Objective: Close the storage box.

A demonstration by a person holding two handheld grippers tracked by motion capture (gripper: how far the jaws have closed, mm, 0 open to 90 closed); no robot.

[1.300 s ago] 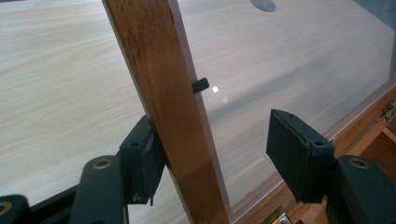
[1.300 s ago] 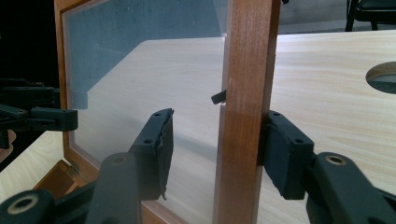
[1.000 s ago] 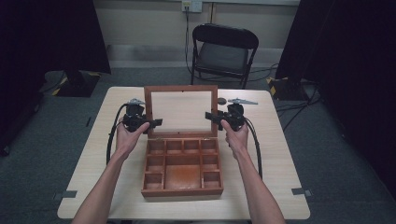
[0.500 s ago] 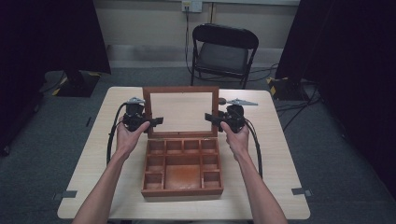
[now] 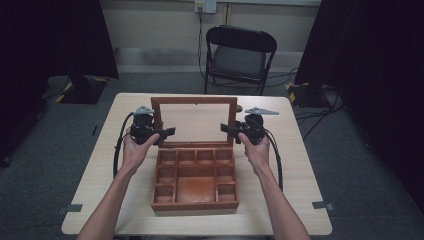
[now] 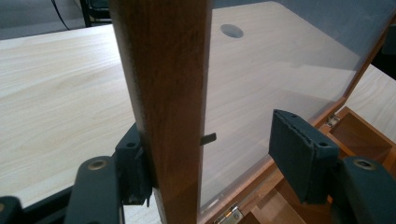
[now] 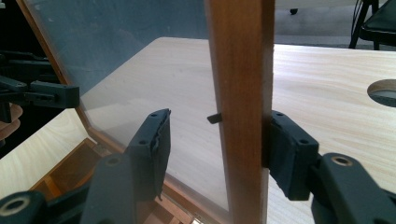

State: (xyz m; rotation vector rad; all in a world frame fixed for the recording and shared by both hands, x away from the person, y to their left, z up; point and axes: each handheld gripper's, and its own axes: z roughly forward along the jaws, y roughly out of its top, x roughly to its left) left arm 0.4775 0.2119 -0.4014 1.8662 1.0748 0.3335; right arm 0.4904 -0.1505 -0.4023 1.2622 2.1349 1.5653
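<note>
Now our left tool [image 5: 166, 132] and right tool [image 5: 226, 128] straddle the box lid's [image 5: 194, 101] side rails, jaws spread; since a second ago it stands upright at mid-counter [image 5: 300, 165], box [image 5: 195, 180] fully open.

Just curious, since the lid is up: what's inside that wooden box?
The wooden box holds bare wooden compartments, small ones around a bigger middle one; all look empty. The raised lid hides nothing inside.
</note>
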